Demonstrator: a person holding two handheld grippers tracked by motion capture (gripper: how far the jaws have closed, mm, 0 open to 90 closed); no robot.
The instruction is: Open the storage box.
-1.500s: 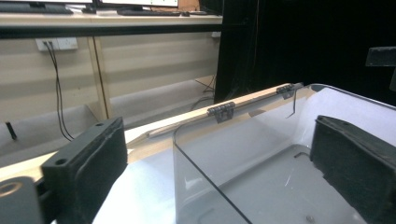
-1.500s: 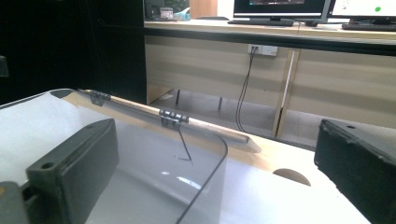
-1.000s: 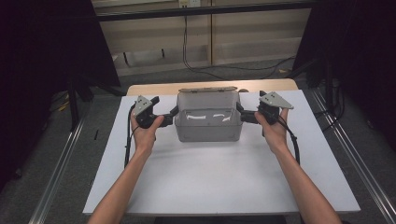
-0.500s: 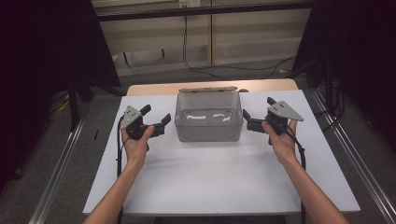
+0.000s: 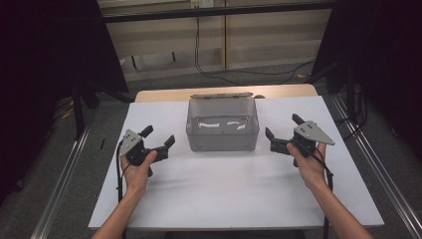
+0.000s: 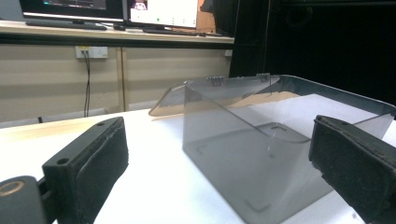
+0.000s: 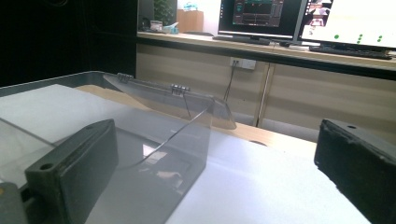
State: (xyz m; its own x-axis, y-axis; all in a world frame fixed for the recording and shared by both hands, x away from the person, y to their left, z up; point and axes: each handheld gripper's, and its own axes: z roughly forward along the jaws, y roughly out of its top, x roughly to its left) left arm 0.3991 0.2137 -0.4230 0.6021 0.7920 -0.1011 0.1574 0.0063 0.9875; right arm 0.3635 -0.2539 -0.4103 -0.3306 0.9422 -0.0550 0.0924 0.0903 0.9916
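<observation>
A clear plastic box (image 5: 222,128) sits in the middle of a white table (image 5: 239,189), toward the far side. The box is shaped like a brick with smooth, see-through, greyish walls and rounded corners. Its lid (image 5: 221,95) is flipped open and leans back behind it, joined by two small hinges at the top edge. Bright spots of light shine off the bottom of the box, and it looks empty inside. The left gripper (image 5: 158,139) is held in the person's left hand (image 5: 137,169), to the left of the box and not touching it. Its two black jaws are spread wide apart with nothing between them. The right gripper (image 5: 282,133) is held in the right hand (image 5: 307,162), to the right of the box, also apart from it. Its jaws are wide open and empty too. Each gripper has a flat grey plate with three corners on top. In the left gripper view, the jaw pads (image 6: 100,161) look thick, dark and a little rough, like foam blocks. Far off, lit computer screens (image 7: 348,21) sit on a long tan shelf.
</observation>
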